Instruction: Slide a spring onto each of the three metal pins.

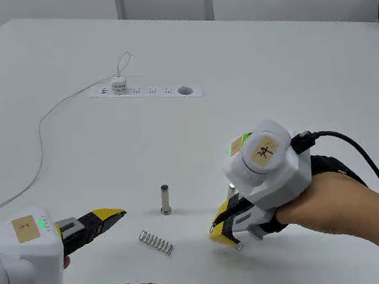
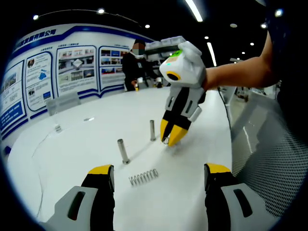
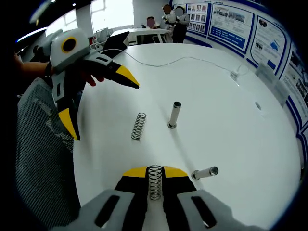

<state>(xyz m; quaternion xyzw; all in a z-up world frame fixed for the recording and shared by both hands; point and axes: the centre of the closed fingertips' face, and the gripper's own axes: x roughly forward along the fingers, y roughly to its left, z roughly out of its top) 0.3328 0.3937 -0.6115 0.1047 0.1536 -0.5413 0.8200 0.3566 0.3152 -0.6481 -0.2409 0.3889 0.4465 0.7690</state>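
On the table (image 1: 275,95) in the head view, the left gripper (image 1: 147,250) gapes wide by a loose spring (image 1: 155,242) lying near an upright pin (image 1: 165,199). In the left gripper view a second pin (image 2: 152,130) stands by the right gripper (image 2: 171,137). In the right gripper view its jaws clamp a second spring (image 3: 154,182), that pin just beside.

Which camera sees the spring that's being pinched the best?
The right gripper view: the held spring sits close up, pinched by the right gripper, coils clear. The head view and left gripper view show just its tiny end at that gripper's tips.
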